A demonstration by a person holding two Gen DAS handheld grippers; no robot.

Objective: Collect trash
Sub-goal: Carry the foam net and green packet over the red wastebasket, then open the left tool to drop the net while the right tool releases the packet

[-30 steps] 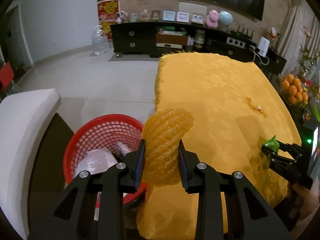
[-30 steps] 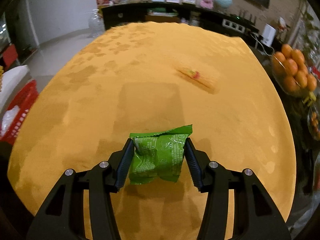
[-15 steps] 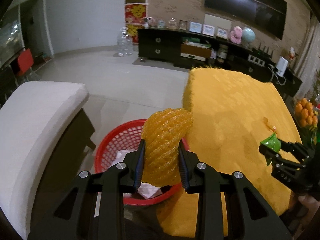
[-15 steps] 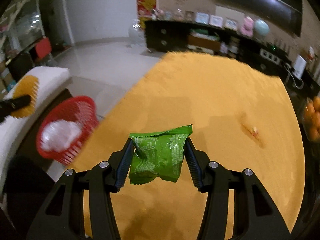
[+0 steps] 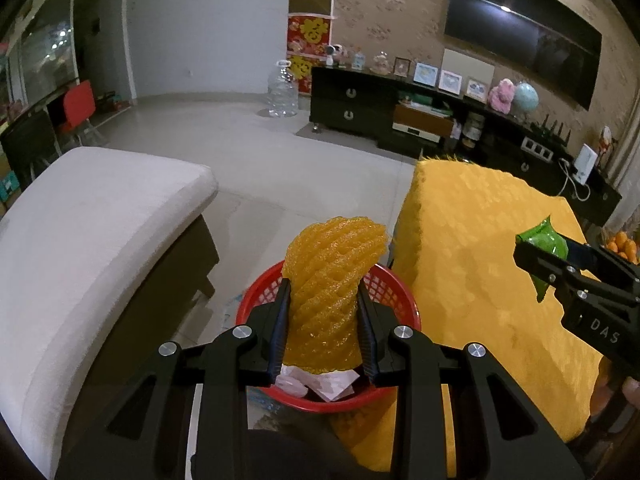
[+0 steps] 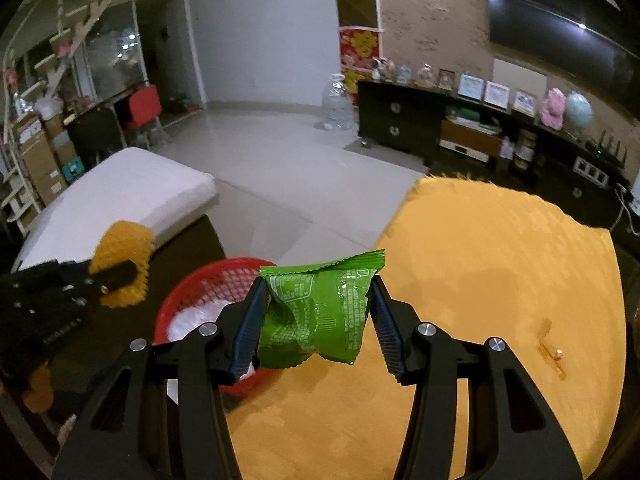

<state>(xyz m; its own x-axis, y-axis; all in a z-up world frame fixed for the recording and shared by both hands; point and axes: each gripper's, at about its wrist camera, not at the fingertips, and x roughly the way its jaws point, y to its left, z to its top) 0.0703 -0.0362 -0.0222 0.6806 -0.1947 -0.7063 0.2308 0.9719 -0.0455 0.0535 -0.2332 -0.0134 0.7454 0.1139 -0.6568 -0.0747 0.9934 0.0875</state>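
My left gripper (image 5: 323, 328) is shut on an orange foam fruit net (image 5: 334, 276) and holds it right above the red basket (image 5: 394, 300), which has white paper trash (image 5: 328, 386) in it. My right gripper (image 6: 316, 320) is shut on a green snack wrapper (image 6: 316, 312) and holds it above the yellow table's left edge, just right of the red basket (image 6: 200, 288). The right gripper with the wrapper (image 5: 544, 240) also shows at the right of the left wrist view. The left gripper with the net (image 6: 120, 264) shows at the left of the right wrist view.
The table has a yellow cloth (image 6: 500, 280); a small orange candy wrapper (image 6: 554, 354) lies on it at the right. A white cushioned seat (image 5: 92, 220) stands left of the basket. A dark TV cabinet (image 5: 400, 120) lines the far wall. Oranges (image 5: 622, 244) sit far right.
Both grippers have swung left toward the basket, each holding its item. The foam net moved from over the table edge to above the basket. The green wrapper moved to the table's left edge.
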